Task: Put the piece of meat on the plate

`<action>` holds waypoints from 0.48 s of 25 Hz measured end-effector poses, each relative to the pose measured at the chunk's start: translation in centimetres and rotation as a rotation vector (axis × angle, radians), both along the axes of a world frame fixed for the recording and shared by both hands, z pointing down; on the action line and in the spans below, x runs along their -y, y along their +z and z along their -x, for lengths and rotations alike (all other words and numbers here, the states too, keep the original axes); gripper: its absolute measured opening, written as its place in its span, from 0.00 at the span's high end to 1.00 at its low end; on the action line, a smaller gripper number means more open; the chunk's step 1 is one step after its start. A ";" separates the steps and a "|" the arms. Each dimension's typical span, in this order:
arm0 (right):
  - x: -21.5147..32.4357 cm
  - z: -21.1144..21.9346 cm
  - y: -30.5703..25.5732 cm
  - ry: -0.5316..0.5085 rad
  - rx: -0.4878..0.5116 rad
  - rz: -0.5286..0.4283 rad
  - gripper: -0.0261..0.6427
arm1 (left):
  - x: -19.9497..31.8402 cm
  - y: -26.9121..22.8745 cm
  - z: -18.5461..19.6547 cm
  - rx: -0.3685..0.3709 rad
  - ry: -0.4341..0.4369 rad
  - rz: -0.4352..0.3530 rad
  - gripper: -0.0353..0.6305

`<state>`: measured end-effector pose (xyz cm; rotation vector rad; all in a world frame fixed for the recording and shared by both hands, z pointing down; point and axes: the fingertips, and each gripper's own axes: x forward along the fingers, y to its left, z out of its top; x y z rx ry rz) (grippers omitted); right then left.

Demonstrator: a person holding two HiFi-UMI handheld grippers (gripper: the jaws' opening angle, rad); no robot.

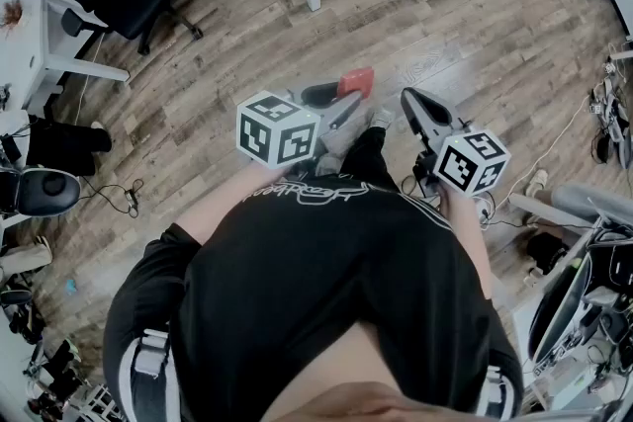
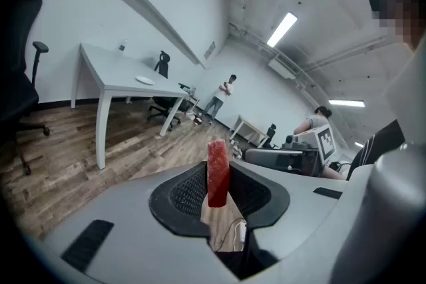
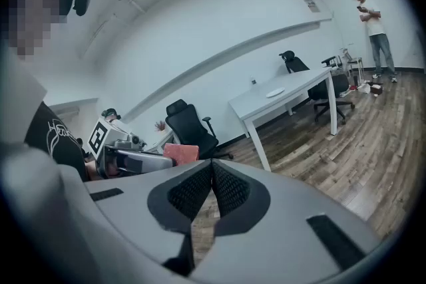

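**Meat in the left gripper's pinch, well short of the table**

The piece of meat point(image 2: 217, 173) is a thin red slab standing on edge, well apart from the white table point(image 2: 106, 70) that carries the plate point(image 2: 144, 80). It looks light, probably soft and a little slippery, so a hold across its flat faces suits it. The left gripper point(image 1: 338, 102) has just that: jaws narrowly parted, pinching the slab's lower half. The right gripper point(image 3: 212, 169), equally far from the table, has its jaws pressed together on nothing.

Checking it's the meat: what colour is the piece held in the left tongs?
Red; the piece of meat shows best in the left gripper view.
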<state>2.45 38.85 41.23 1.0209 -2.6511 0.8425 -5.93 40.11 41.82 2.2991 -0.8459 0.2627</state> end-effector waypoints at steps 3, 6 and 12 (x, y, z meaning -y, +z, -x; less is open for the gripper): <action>0.3 0.1 0.0 0.002 -0.001 -0.003 0.95 | 0.3 0.1 0.0 -0.002 -0.002 0.003 0.81; 0.7 0.3 0.0 0.000 -0.007 -0.003 0.95 | 0.8 0.3 0.2 -0.003 -0.003 0.007 0.81; 1.9 0.1 -0.3 -0.002 0.010 -0.010 0.95 | 2.0 0.2 -0.1 -0.013 -0.005 0.008 0.81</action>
